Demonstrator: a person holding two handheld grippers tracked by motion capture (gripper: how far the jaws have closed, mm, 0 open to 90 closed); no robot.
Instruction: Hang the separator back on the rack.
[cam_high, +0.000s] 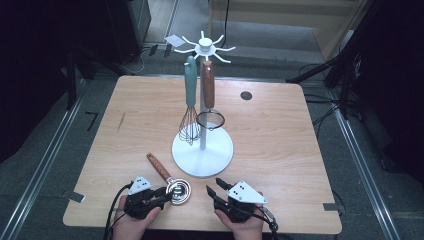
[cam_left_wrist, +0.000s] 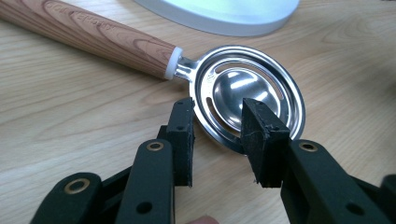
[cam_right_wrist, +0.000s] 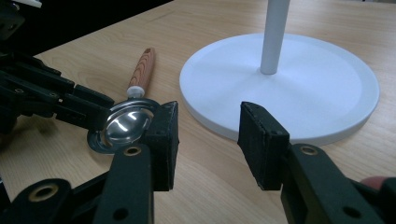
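Steel separator (cam_high: 178, 192), wooden handle, flat on the table (cam_high: 280, 150) by the stand (cam_high: 202, 150): your left gripper (cam_left_wrist: 218, 140) straddles its rim, jaws parted; right gripper (cam_right_wrist: 208, 140) spread, empty; close squarely on the rim, then lift level.

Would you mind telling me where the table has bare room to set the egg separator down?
The table is bare right of the white stand base and left of the whisk. It is crowded along the near edge, around the egg separator.
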